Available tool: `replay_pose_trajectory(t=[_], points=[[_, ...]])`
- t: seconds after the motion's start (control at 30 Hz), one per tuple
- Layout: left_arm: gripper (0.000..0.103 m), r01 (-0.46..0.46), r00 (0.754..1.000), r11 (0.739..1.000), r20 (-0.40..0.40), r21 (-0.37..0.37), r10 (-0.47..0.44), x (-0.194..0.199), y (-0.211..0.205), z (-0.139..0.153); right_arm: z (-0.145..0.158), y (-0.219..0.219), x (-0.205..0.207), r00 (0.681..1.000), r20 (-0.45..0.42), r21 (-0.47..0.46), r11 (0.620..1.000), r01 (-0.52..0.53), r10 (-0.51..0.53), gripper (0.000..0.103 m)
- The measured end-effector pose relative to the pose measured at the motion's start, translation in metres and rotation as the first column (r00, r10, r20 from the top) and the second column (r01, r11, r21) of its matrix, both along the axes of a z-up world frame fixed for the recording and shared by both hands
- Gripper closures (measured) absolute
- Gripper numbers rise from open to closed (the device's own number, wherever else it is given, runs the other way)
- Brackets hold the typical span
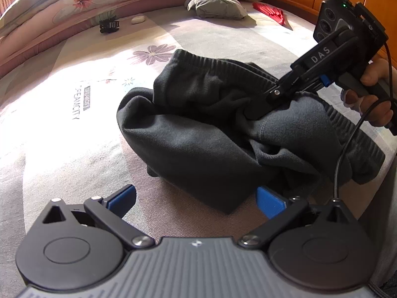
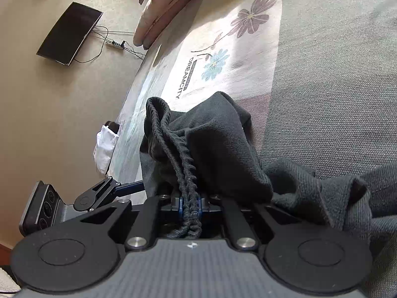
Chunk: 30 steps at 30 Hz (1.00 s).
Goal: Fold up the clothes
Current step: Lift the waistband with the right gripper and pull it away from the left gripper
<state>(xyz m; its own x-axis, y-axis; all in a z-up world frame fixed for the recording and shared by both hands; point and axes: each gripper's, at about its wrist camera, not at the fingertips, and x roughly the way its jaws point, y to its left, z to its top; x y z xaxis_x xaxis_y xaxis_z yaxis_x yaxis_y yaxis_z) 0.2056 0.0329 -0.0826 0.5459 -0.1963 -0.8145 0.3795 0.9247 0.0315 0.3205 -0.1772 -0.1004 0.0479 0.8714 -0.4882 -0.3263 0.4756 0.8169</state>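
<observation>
The right gripper (image 2: 190,204) is clamped on the ribbed elastic waistband (image 2: 173,144) of the dark grey garment (image 1: 213,134), its blue pads pressed together on the cord-like hem; the left gripper (image 1: 196,200) stands with its jaws spread apart, gripping nothing, just beside the garment's near edge; the garment lies crumpled on the flowered bedsheet (image 1: 74,94); beyond it lie a black hair clip (image 1: 109,25) and a grey pillow (image 1: 215,3).
</observation>
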Motion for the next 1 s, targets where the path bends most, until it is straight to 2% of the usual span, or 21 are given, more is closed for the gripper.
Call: replay_pose_trajectory(t=[0.17,0.23,0.3,0.43,0.5,0.6,0.8,1.0], points=[[0.001,0.007,1.000,1.000,0.000,-0.002,-0.007,-0.001,-0.003,0.001,0.024,0.003,-0.011,0.993,0.114,-0.053,0.999,-0.006,0.012,0.088],[0.001,0.010,1.000,1.000,0.002,0.001,-0.010,-0.001,-0.006,0.002,0.018,0.006,-0.008,0.995,0.103,-0.100,0.995,0.000,0.010,0.092],[0.001,0.017,1.000,1.000,0.006,-0.001,-0.017,-0.001,-0.008,0.003,0.020,0.002,-0.006,0.994,0.107,-0.087,0.996,0.016,-0.007,0.091],[0.001,0.029,1.000,1.000,0.010,0.010,-0.029,0.001,-0.012,0.005,0.052,-0.017,-0.003,0.977,0.209,-0.070,0.996,0.062,-0.046,0.091],[0.001,0.030,0.999,0.999,0.012,0.013,-0.030,0.002,-0.015,0.006,0.069,-0.029,0.002,0.962,0.264,-0.100,0.990,0.103,-0.074,0.091],[0.001,0.039,0.999,0.999,0.017,0.009,-0.039,0.004,-0.019,0.008,0.082,-0.056,0.015,0.949,0.289,-0.138,0.976,0.171,-0.125,0.091],[0.001,0.058,0.998,0.998,0.031,0.016,-0.058,0.009,-0.028,0.012,0.078,-0.110,0.046,0.918,0.310,-0.270,0.904,0.333,-0.245,0.091],[0.001,0.061,0.997,0.998,0.042,0.012,-0.061,0.011,-0.035,0.016,0.053,-0.143,0.071,0.913,0.305,-0.442,0.810,0.387,-0.270,0.091]])
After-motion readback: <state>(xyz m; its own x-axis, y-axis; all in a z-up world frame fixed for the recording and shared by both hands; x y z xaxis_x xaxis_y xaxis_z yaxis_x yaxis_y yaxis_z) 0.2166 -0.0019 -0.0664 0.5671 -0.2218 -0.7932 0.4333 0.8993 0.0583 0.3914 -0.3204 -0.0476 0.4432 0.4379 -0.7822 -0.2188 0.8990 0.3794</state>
